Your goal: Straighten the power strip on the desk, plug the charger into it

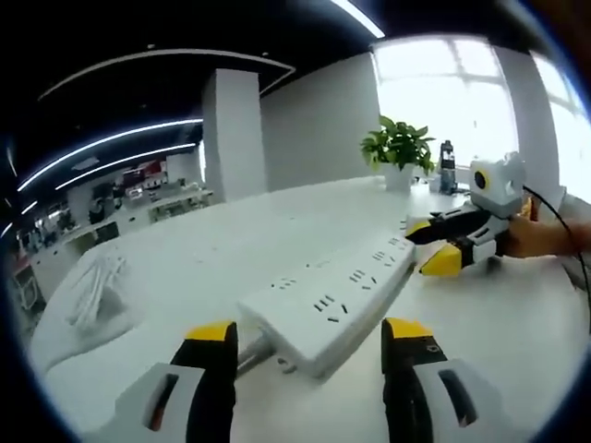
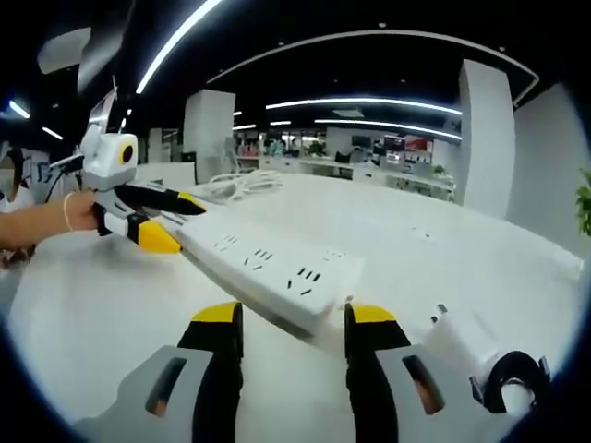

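Observation:
A long white power strip (image 1: 342, 295) lies on the white desk (image 1: 517, 323), its cord leaving the near end by my left jaw. My left gripper (image 1: 308, 330) is open, its yellow-tipped jaws standing on either side of that near end. My right gripper (image 1: 445, 245) straddles the far end. In the right gripper view the strip (image 2: 268, 263) runs away to the left, my right gripper (image 2: 293, 314) is open at its near end, and my left gripper (image 2: 169, 221) brackets the other end. A white charger (image 2: 466, 346) with a strapped cable lies at the lower right.
A coil of white cable (image 1: 97, 286) rests on the desk to the left, seen also as a cable coil (image 2: 235, 185) behind the strip. A potted plant (image 1: 397, 148) stands at the desk's far edge. A person's hand (image 1: 536, 235) and forearm (image 2: 37, 221) hold the grippers.

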Demonstrator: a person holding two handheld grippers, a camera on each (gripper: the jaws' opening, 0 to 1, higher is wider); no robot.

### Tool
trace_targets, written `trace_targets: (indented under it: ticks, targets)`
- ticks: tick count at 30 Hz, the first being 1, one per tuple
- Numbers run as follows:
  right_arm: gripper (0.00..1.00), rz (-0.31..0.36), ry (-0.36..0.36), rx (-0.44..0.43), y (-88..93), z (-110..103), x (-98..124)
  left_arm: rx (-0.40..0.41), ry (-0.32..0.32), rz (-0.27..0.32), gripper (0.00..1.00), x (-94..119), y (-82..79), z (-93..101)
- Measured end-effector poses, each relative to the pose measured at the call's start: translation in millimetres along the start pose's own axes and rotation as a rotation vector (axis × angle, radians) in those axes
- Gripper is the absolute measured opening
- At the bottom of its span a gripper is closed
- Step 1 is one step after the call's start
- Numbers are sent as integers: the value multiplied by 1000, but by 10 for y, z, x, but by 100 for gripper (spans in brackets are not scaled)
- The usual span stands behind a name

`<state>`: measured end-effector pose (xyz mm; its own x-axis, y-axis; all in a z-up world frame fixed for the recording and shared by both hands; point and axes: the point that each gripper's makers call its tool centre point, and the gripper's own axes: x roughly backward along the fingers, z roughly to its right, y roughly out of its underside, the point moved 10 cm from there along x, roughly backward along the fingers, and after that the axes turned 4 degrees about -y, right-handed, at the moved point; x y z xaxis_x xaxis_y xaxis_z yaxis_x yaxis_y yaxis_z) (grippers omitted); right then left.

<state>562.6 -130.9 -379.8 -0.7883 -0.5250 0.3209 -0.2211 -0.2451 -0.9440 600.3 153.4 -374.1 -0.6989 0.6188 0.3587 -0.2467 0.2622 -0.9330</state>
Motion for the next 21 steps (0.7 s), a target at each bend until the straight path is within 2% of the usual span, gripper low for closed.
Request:
trace_targets:
  ticks: [9,16,21]
  targets:
    - [55,69,-41,-9,-72,-43,64,40,-16,50,76,117,-41,9]
    - [59,98,-52,-9,-114,-65,106,52,-28,78,86,190,-40,44]
    - [69,119,-73,-2,-152,-114,145,39,-24,117,90,277,-70,100]
